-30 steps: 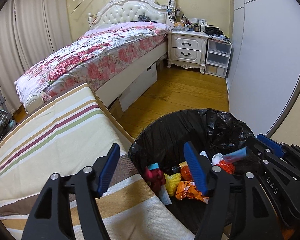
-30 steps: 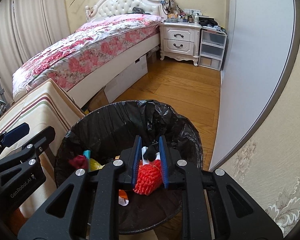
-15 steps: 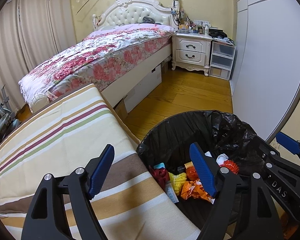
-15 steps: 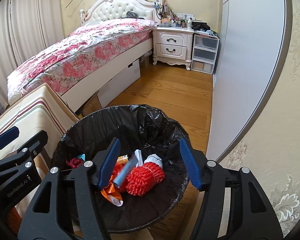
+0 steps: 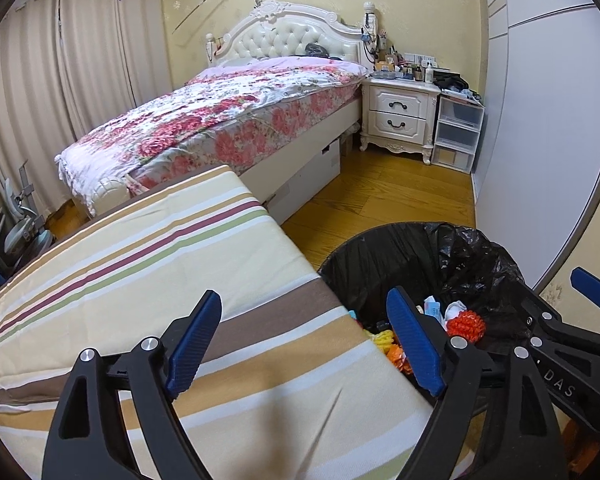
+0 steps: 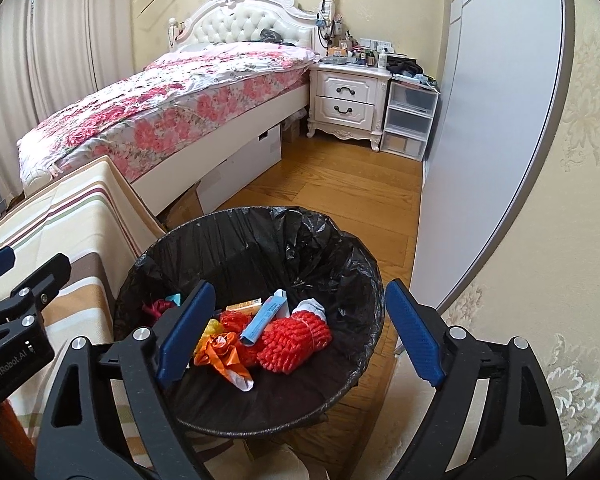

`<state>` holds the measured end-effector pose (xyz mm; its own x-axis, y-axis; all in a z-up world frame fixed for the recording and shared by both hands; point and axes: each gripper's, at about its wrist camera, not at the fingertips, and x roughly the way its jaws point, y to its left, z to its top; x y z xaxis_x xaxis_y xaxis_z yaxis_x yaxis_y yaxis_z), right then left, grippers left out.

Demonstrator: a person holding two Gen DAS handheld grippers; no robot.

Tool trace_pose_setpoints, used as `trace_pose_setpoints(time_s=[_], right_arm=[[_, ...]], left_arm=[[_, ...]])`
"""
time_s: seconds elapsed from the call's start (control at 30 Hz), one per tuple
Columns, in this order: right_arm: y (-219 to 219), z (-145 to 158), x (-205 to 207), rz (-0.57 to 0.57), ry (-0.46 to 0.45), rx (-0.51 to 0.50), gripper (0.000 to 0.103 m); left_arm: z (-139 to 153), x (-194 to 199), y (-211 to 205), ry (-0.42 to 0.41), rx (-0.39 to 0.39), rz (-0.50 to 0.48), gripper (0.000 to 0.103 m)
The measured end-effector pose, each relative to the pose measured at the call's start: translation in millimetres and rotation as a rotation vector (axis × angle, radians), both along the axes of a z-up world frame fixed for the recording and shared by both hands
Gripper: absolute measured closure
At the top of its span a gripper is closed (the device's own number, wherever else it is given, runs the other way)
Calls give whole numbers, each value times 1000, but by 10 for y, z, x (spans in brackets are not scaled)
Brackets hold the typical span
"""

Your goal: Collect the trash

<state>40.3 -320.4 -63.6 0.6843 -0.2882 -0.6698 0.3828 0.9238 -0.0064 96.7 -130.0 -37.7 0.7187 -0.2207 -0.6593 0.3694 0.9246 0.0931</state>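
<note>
Both claws spread wide and empty: right gripper (image 6: 300, 336) over the trash bin (image 6: 364, 364); left gripper (image 5: 304, 344) half-hides the litter.

One lined trash bin (image 6: 352, 264), one bed (image 6: 172, 104), one two-drawer nightstand (image 6: 346, 100), and two tools, left (image 5: 304, 342) and right (image 6: 300, 334).
</note>
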Motion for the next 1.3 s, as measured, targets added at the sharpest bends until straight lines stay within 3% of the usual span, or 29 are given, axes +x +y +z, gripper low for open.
trace_pose_setpoints(time_s=[0.8, 1.3], right_arm=[[720, 444, -644, 124, -99, -53, 17], [873, 601, -880, 139, -142, -81, 17]], left_arm=[[308, -717, 679, -78, -46, 82, 19], [370, -935, 899, -93, -63, 124, 19]])
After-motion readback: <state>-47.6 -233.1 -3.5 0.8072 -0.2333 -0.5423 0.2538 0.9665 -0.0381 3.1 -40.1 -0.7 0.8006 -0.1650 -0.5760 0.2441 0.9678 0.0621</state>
